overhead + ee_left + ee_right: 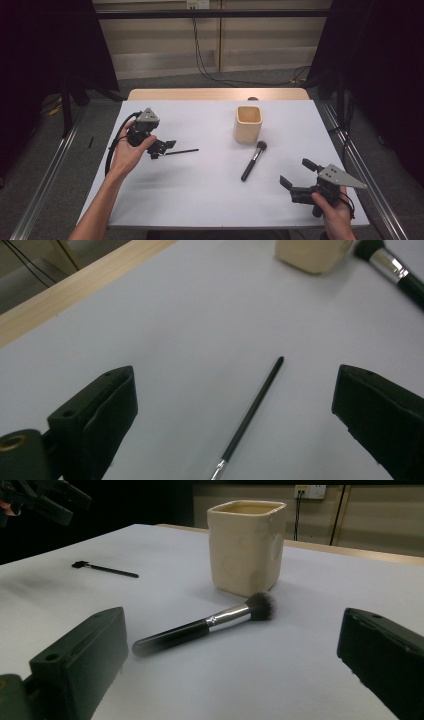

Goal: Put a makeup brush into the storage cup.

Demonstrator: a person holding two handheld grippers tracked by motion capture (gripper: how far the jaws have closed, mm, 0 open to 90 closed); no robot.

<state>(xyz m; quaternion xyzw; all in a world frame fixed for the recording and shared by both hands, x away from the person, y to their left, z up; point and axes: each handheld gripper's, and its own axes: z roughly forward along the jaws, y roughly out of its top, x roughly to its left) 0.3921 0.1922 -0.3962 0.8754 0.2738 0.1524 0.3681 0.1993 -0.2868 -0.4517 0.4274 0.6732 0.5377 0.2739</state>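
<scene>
Two brushes lie (apart) before open left gripper (pixel 235 405) and right gripper (pixel 235 655).

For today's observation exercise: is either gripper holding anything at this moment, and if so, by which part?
Nothing is held. The left gripper hangs open over the thin brush, which lies on the table between its jaws. The right gripper is open too, apart from the powder brush.

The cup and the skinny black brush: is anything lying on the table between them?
No. In the high view, only bare white table lies between the cup and the skinny black brush. The fluffy brush lies off to the side.
</scene>
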